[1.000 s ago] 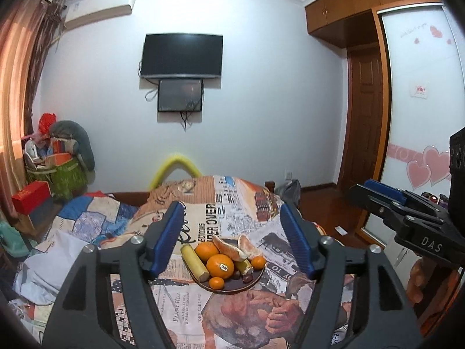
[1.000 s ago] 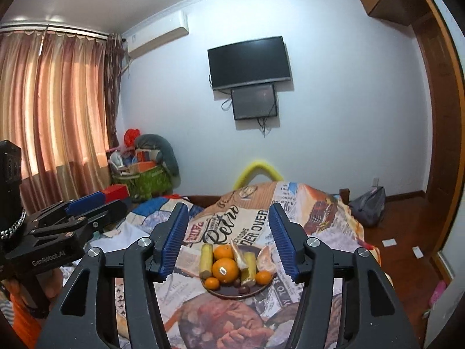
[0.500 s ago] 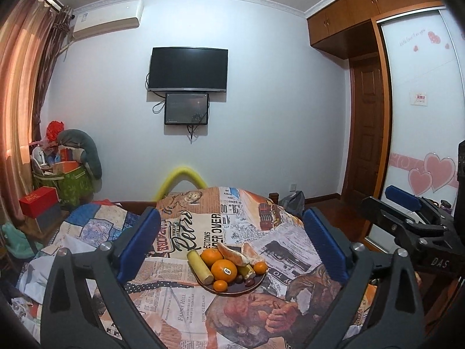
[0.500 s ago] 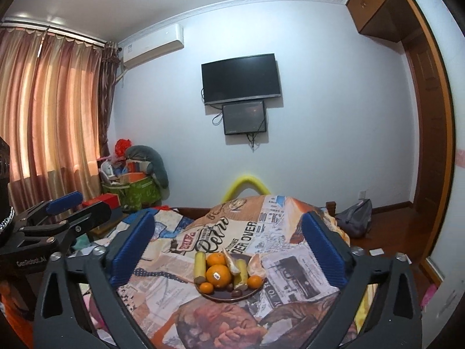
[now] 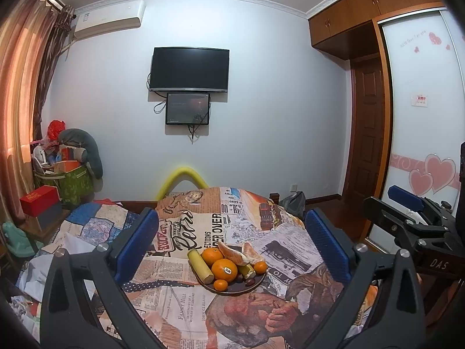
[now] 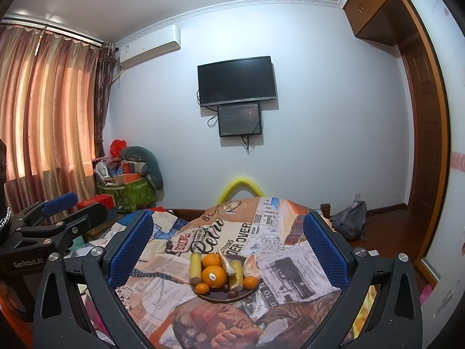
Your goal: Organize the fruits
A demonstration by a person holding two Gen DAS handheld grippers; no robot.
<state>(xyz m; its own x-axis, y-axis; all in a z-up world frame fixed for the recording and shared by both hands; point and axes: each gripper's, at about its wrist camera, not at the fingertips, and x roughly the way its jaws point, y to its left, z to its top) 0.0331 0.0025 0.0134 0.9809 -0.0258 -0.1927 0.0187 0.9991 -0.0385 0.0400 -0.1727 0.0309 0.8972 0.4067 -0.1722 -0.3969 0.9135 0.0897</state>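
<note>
A dark plate (image 5: 232, 289) of fruit sits on a newspaper-print cloth (image 5: 186, 311). It holds a large orange (image 5: 224, 269) with a sticker, smaller oranges, two yellow-green sugarcane pieces (image 5: 200, 264), peeled citrus segments (image 5: 232, 251) and dark dates. The plate also shows in the right wrist view (image 6: 221, 296). My left gripper (image 5: 231, 244) is open and empty, well short of the plate. My right gripper (image 6: 228, 247) is open and empty, also short of the plate. The right gripper shows at the right edge of the left wrist view (image 5: 418, 221).
The cloth covers a raised surface with a patchwork blanket (image 5: 96, 226) to its left. A green bag (image 5: 72, 183) of clutter and a red box (image 5: 39, 200) stand at the left wall. A grey backpack (image 6: 348, 222) lies on the wooden floor at right.
Both grippers opened wide from about half open one second ago. Both cameras tilted up a little, so the plate sits lower in view.
</note>
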